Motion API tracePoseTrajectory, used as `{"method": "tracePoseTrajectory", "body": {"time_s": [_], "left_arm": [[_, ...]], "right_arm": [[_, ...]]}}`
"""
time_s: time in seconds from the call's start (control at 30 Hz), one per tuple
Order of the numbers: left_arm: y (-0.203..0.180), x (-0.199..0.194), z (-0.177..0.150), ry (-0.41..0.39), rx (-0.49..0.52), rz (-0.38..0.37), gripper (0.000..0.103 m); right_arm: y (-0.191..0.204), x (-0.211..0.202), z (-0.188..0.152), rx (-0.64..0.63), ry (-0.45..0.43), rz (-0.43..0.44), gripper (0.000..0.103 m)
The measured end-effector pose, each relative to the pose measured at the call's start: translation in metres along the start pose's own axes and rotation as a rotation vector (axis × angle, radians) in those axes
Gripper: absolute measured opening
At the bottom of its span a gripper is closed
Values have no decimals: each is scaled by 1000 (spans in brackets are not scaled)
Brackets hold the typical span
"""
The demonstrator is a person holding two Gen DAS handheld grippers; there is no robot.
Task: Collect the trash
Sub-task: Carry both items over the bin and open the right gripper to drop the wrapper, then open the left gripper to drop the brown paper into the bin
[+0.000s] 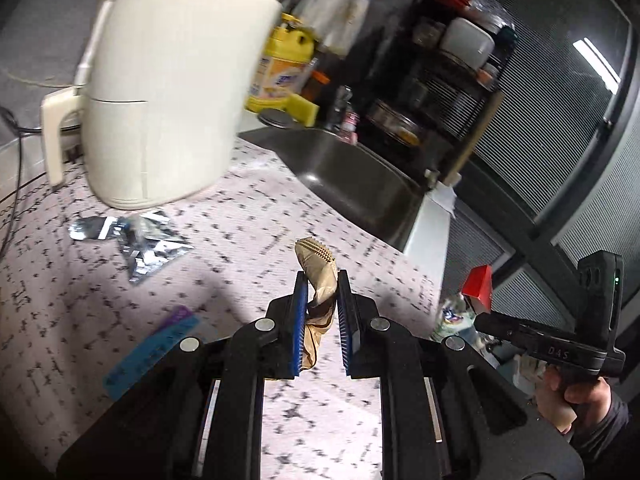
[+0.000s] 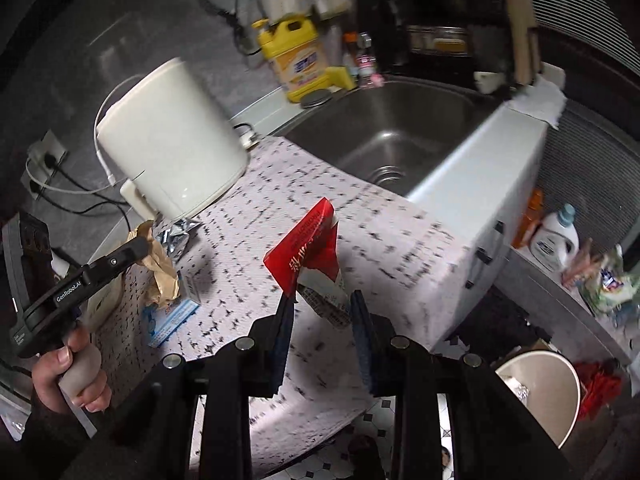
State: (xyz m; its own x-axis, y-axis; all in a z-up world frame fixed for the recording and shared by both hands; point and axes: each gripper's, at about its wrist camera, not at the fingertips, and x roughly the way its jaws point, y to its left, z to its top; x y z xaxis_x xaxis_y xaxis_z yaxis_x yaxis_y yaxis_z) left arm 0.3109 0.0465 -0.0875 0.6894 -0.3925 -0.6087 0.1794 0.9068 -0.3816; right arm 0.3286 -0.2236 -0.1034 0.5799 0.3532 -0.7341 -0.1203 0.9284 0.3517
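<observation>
1. The left gripper (image 1: 323, 280) is closed on a crumpled brown paper wrapper (image 1: 316, 276). It hangs above the speckled counter (image 1: 248, 224).
2. The right gripper (image 2: 322, 304) pinches a red and white carton (image 2: 310, 256), held up over the counter near its front edge.
3. A silver foil wrapper (image 1: 136, 240) lies on the counter beside the big cream pot (image 1: 160, 92).
4. A blue packet (image 1: 148, 352) lies flat near the left gripper.
5. The steel sink (image 2: 400, 132) sits past the far edge of the counter.
6. A cream bin (image 2: 540, 392) stands on the floor below the counter, with open room above it.
</observation>
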Motion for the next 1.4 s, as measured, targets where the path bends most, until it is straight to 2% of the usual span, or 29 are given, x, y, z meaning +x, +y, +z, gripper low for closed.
{"method": "tracePoseTrajectory", "body": {"time_s": [0.3,0.47,0.57,0.63,0.7,0.77,0.83,0.97,1.4], "left_arm": [[-84,29,-27,42,69,-57,15],[-137,43,-51,63,58,-75,15],[-170,49,-66,77,86,-88,15],[-188,55,-75,91,88,-93,15],[-201,59,-83,100,81,-97,15],[-214,66,-92,116,76,-96,15],[-229,76,-103,136,80,-95,15],[-255,95,-124,174,81,-108,15],[-324,172,-186,319,110,-196,15]], "right_arm": [[-91,-55,-33,83,-28,-85,29],[-154,-72,-70,119,45,-156,30],[-191,-78,-95,136,96,-191,32],[-215,-79,-108,163,129,-211,34],[-237,-81,-119,175,155,-211,49],[-252,-84,-123,171,159,-212,59],[-268,-90,-125,170,162,-223,59],[-291,-108,-124,172,142,-228,66],[-352,-183,-140,237,57,-272,66]]}}
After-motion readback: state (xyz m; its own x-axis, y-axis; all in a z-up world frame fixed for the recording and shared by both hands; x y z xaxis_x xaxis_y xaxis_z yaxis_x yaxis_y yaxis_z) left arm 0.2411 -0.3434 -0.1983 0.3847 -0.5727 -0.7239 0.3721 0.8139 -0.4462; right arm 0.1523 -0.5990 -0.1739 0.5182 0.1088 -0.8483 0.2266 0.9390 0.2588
